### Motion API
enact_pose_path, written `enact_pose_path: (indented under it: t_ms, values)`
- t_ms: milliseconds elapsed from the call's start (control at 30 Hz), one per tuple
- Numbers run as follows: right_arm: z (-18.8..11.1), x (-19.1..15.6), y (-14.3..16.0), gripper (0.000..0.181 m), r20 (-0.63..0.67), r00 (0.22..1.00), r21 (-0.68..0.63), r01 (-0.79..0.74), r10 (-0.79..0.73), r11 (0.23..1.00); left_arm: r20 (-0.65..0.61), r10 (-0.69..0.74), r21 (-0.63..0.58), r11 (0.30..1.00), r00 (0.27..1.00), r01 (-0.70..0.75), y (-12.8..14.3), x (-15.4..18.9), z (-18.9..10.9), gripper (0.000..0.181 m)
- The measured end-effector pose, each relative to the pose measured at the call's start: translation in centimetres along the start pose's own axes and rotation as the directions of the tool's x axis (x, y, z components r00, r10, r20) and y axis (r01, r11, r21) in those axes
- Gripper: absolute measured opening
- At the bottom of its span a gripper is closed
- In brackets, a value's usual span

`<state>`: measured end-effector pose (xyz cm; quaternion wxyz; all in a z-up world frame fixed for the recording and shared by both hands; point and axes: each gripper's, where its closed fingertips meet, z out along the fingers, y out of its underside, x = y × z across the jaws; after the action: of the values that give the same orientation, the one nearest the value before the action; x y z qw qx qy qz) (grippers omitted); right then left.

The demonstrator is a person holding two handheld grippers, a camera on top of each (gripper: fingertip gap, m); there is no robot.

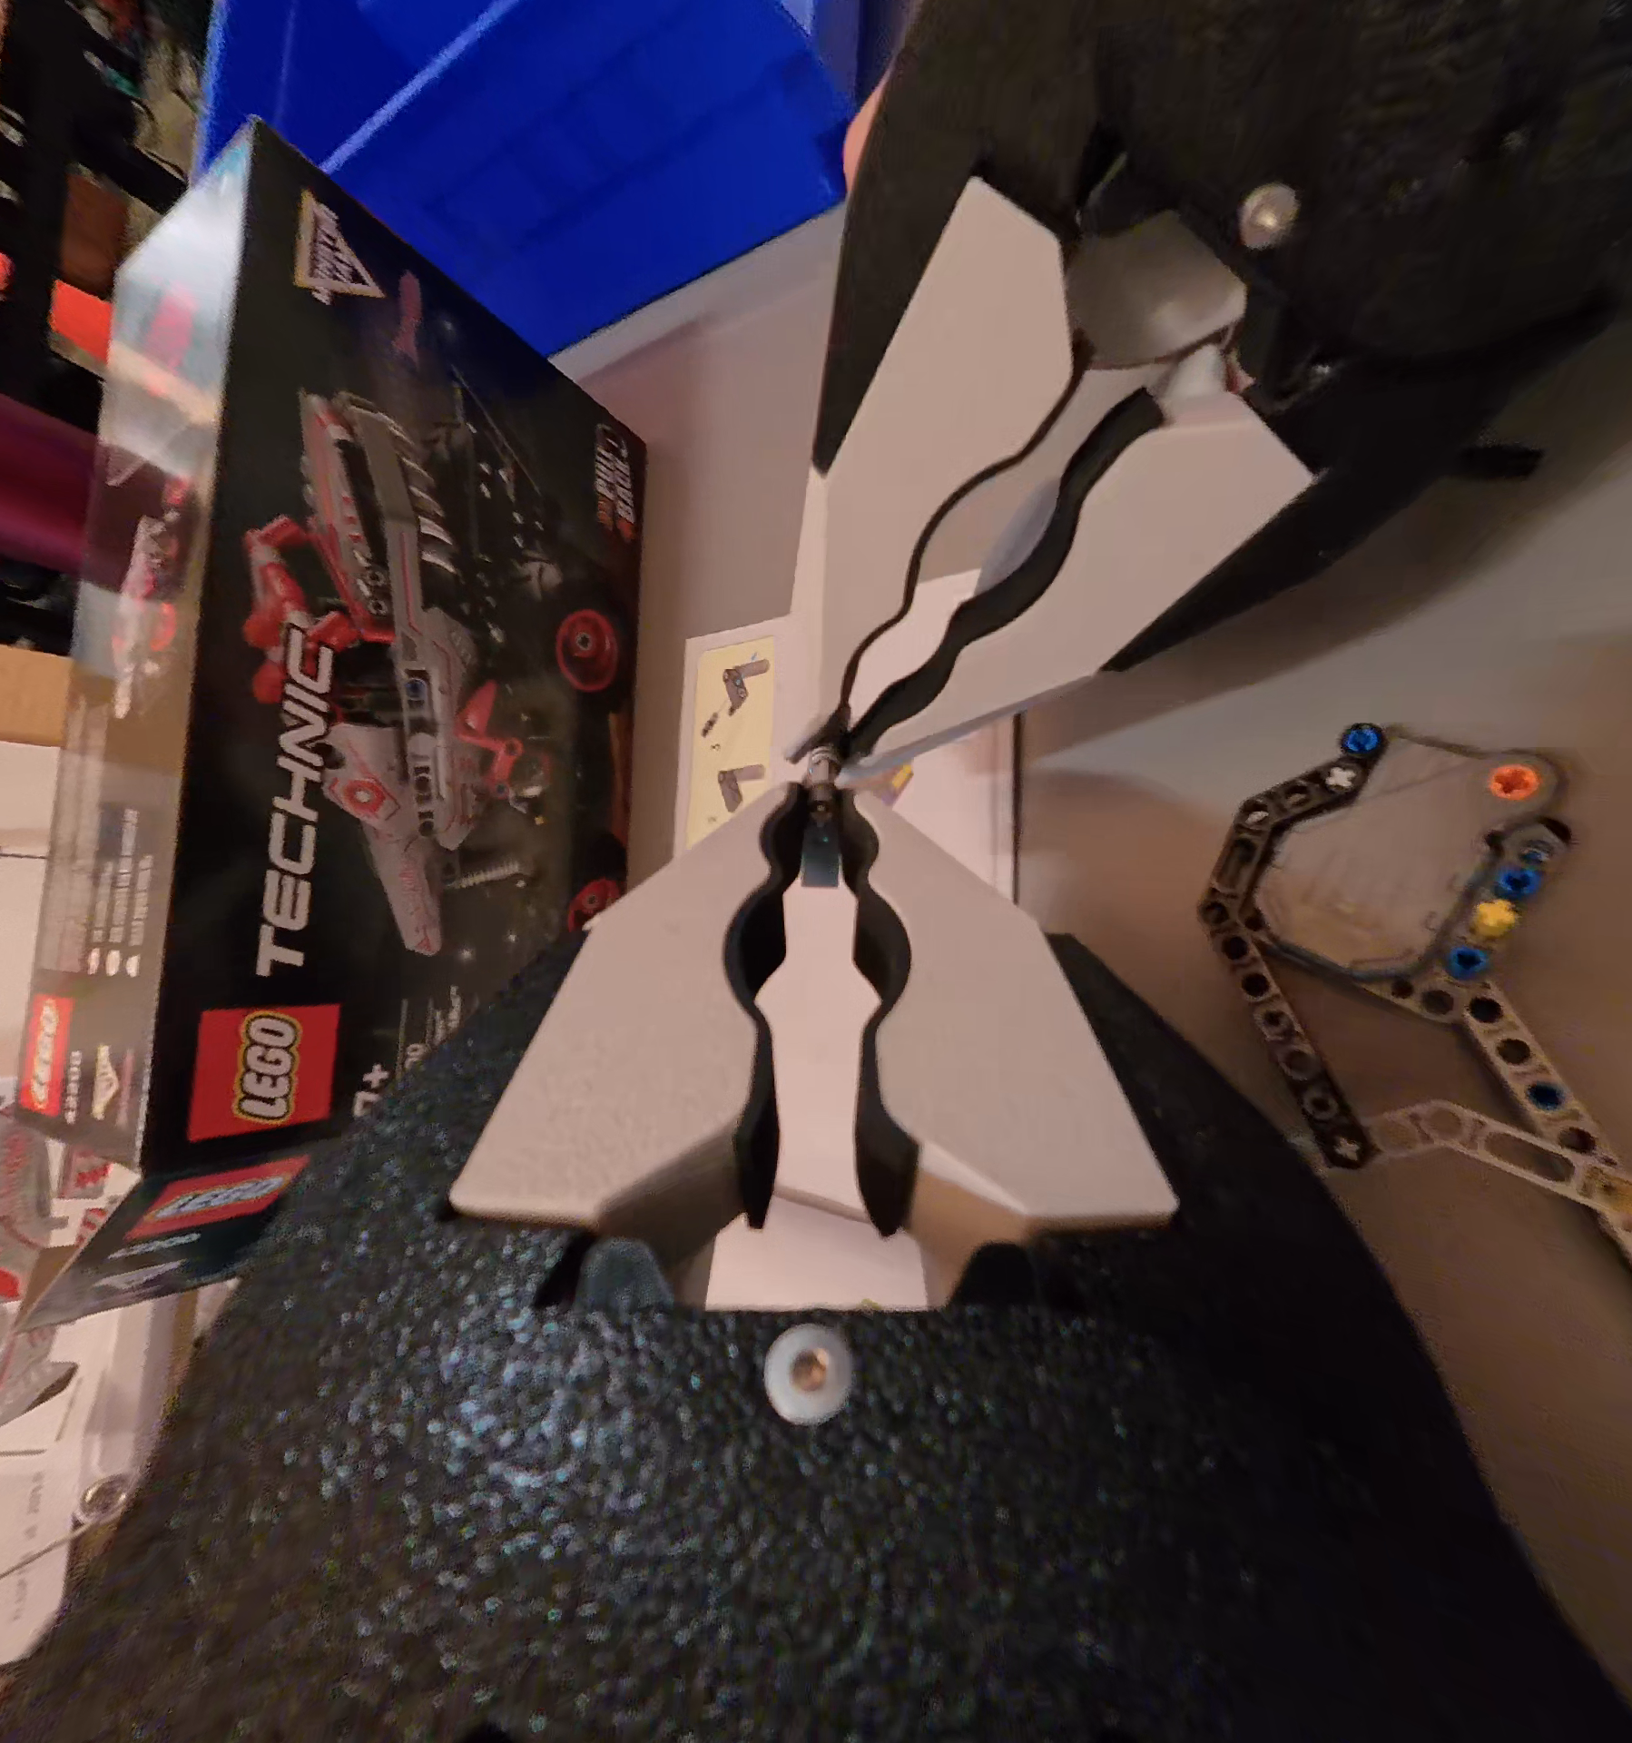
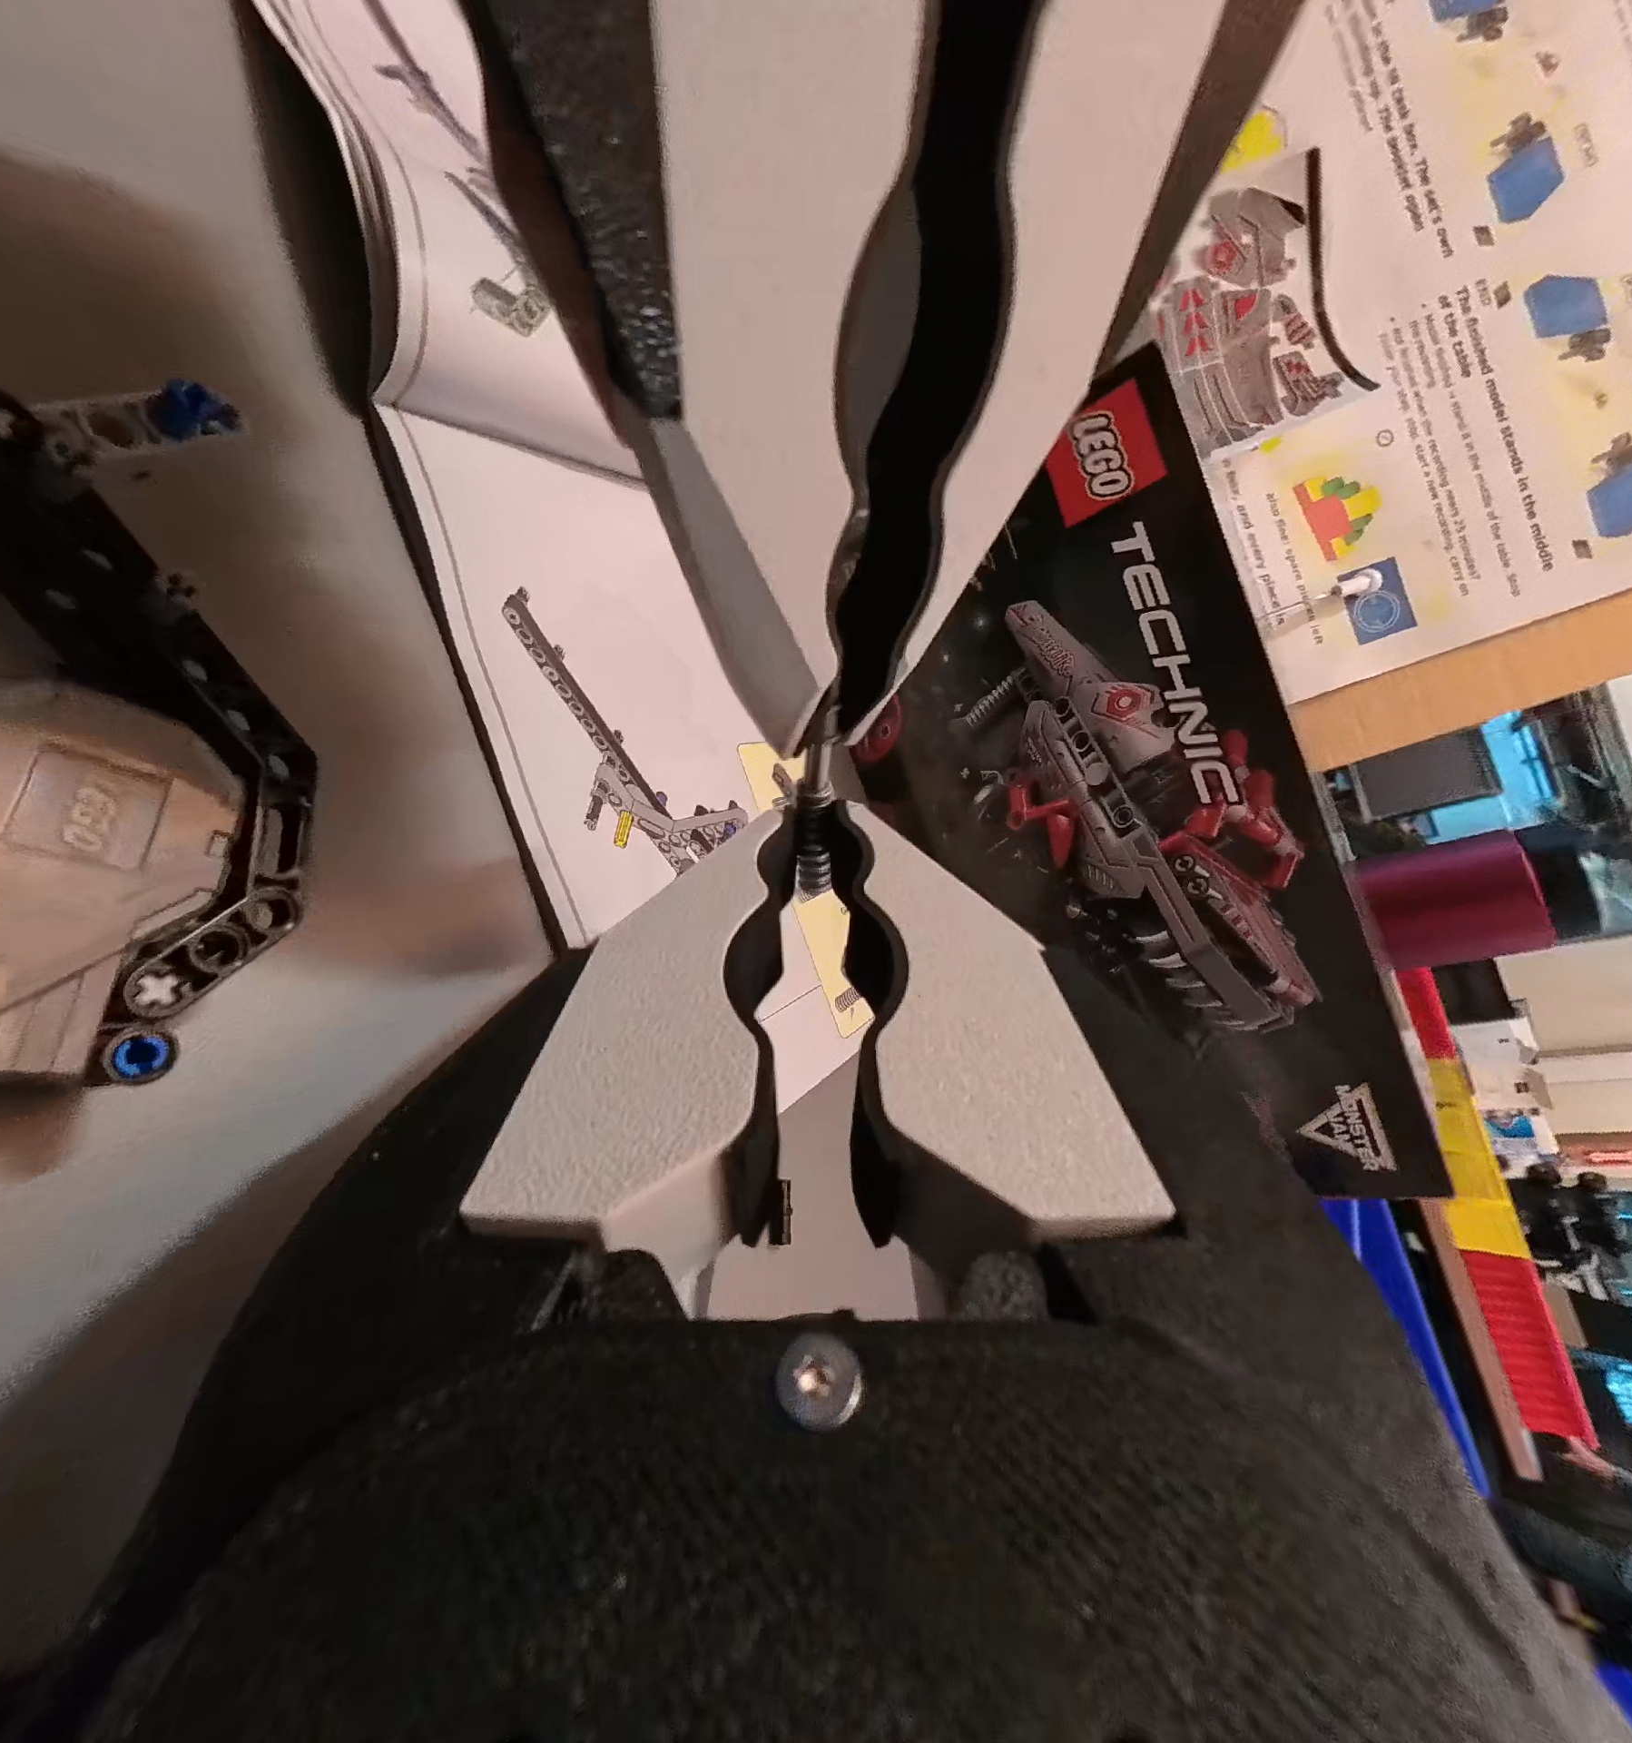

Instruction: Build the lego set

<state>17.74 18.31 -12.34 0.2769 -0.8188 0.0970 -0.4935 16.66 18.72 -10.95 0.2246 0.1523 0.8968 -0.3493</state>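
Observation:
My left gripper (image 1: 818, 809) is shut on a small dark part (image 1: 816, 856), held just inside its tips. My right gripper (image 2: 818, 819) is shut on a small metal coil spring (image 2: 812, 854) on a dark core. The two grippers meet tip to tip above the open instruction booklet (image 2: 548, 613). In the left wrist view the right gripper (image 1: 836, 747) comes in from the upper right, with the spring (image 1: 822, 771) between the two sets of tips. The partly built black and grey beam frame (image 1: 1265, 943) with blue pins lies on the table, and also shows in the right wrist view (image 2: 228, 717).
The black set box (image 1: 369, 707) stands on its edge beside the booklet and shows in the right wrist view (image 2: 1171, 802). A grey motor block (image 2: 67, 821) sits inside the frame. Blue bins (image 1: 558, 141) stand behind. A printed sheet (image 2: 1472, 358) and a sticker sheet (image 2: 1255, 311) lie on cardboard. The grippers are tip to tip, or close to it. The grey motor block (image 2: 67, 821) is about 10 cm from my left fingertips. Look for it in the left wrist view (image 1: 1353, 877) too.

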Motion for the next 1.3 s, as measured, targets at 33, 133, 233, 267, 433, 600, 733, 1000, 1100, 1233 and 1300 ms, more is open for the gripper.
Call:
enact_pose_path:
  t_ms: [33, 133, 233, 267, 433, 600, 733, 1000, 1100, 1233, 1300]
  values:
    - [0.1, 0.2, 0.1, 0.005, 0.002, 0.999, 0.011, -0.036, 0.036, 0.999, 0.026, 0.006, 0.026, 1.000, 1.000, -0.007, -0.2, -0.4, 0.0, 0.005]
    - [-0.3, 1.4, 0.1, 0.013, 0.065, 0.950, 0.106, -0.309, 0.304, 0.945, 0.157, 0.047, 0.107, 0.992, 0.987, -0.064, -1.5, -1.9, -0.7, 0.005]
    - [-1.5, 3.6, 0.2, 0.048, 0.161, 0.779, 0.194, -0.627, 0.606, 0.754, 0.345, 0.142, 0.111, 0.975, 0.928, -0.190, -2.5, -3.7, -1.8, 0.004]
    - [-1.9, 4.4, -0.1, 0.059, 0.204, 0.707, 0.229, -0.707, 0.678, 0.669, 0.397, 0.180, 0.109, 0.964, 0.900, -0.241, -2.9, -3.9, -2.0, 0.004]
    - [-2.7, 5.9, -1.3, 0.073, 0.330, 0.484, 0.300, -0.868, 0.811, 0.396, 0.605, 0.378, -0.030, 0.890, 0.701, -0.454, -4.2, -4.7, -3.3, 0.004]
    - [-3.7, 6.5, -2.9, 0.065, 0.370, 0.476, 0.388, -0.860, 0.798, 0.333, 0.687, 0.391, -0.011, 0.849, 0.613, -0.528, -5.6, -4.6, -4.8, 0.003]
    - [-4.5, 7.1, -3.1, 0.064, 0.317, 0.560, 0.442, -0.801, 0.765, 0.404, 0.705, 0.380, 0.043, 0.820, 0.599, -0.571, -6.2, -4.4, -5.6, 0.004]
    - [-5.2, 7.2, -4.2, 0.067, 0.325, 0.606, 0.486, -0.766, 0.726, 0.422, 0.708, 0.441, 0.000, 0.782, 0.552, -0.624, -6.5, -3.4, -4.6, 0.004]
    - [-5.2, 7.1, -4.3, 0.062, 0.321, 0.608, 0.492, -0.762, 0.726, 0.422, 0.710, 0.441, -0.004, 0.782, 0.548, -0.623, -6.6, -3.4, -4.7, 0.004]
    - [-5.3, 7.2, -4.5, 0.059, 0.305, 0.616, 0.506, -0.751, 0.726, 0.424, 0.727, 0.459, -0.035, 0.768, 0.510, -0.640, -6.6, -3.4, -4.7, 0.005]
    - [-5.3, 7.0, -4.5, 0.052, 0.307, 0.619, 0.506, -0.749, 0.723, 0.428, 0.728, 0.466, -0.036, 0.758, 0.503, -0.651, -6.8, -3.2, -4.7, 0.006]
